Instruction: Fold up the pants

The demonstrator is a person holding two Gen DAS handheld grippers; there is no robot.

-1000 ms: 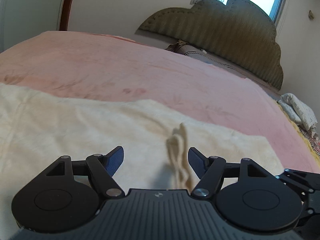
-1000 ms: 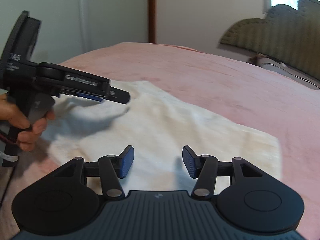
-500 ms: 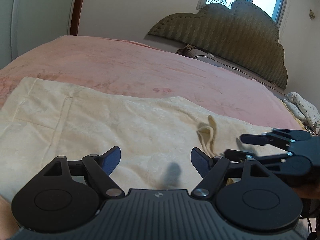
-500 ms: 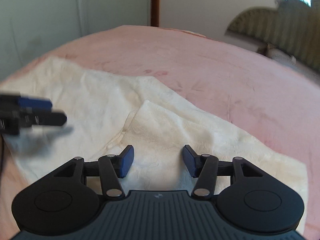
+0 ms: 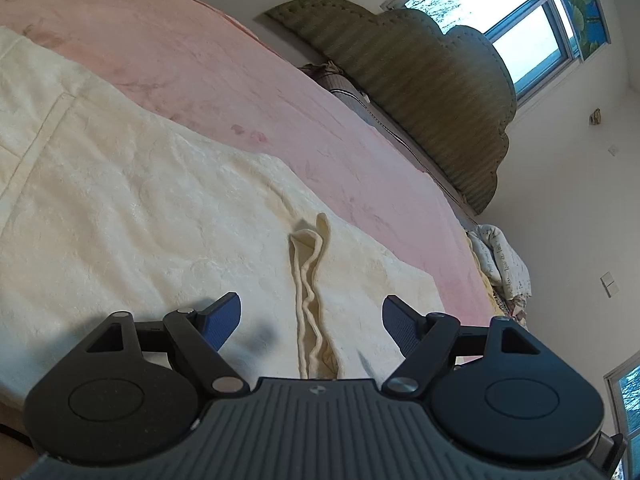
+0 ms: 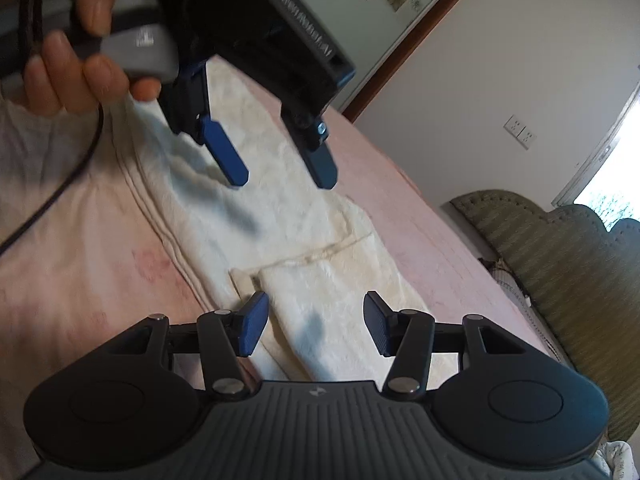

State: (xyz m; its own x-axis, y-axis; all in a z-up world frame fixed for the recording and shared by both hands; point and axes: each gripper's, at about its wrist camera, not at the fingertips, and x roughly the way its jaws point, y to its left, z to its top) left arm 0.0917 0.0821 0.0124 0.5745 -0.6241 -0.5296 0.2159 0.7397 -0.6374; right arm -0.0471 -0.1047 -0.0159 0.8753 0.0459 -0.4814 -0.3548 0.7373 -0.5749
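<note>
Cream pants (image 5: 132, 216) lie spread flat on a pink bedspread (image 5: 208, 68). Their drawstring (image 5: 310, 280) runs in a wavy line toward my left gripper (image 5: 312, 316), which hovers open just above the cloth with the string between and below its fingers, not gripped. In the right wrist view the pants (image 6: 280, 208) run away as a long strip with a folded flap (image 6: 316, 280). My right gripper (image 6: 315, 316) is open over that flap, holding nothing. The left gripper (image 6: 280, 176) hangs open above the cloth further along, held by a hand (image 6: 80, 60).
A green padded headboard (image 5: 420, 92) and a window (image 5: 540, 32) stand behind the bed. Rumpled bedding (image 5: 500, 256) lies at the bed's far right side. A black cable (image 6: 60, 184) trails from the left gripper over the bedspread (image 6: 80, 280).
Both views have rolled. The left gripper swung back over the drawstring with its jaws a little wider. The right gripper moved to the pants' near edge, where the left gripper now looms close overhead.
</note>
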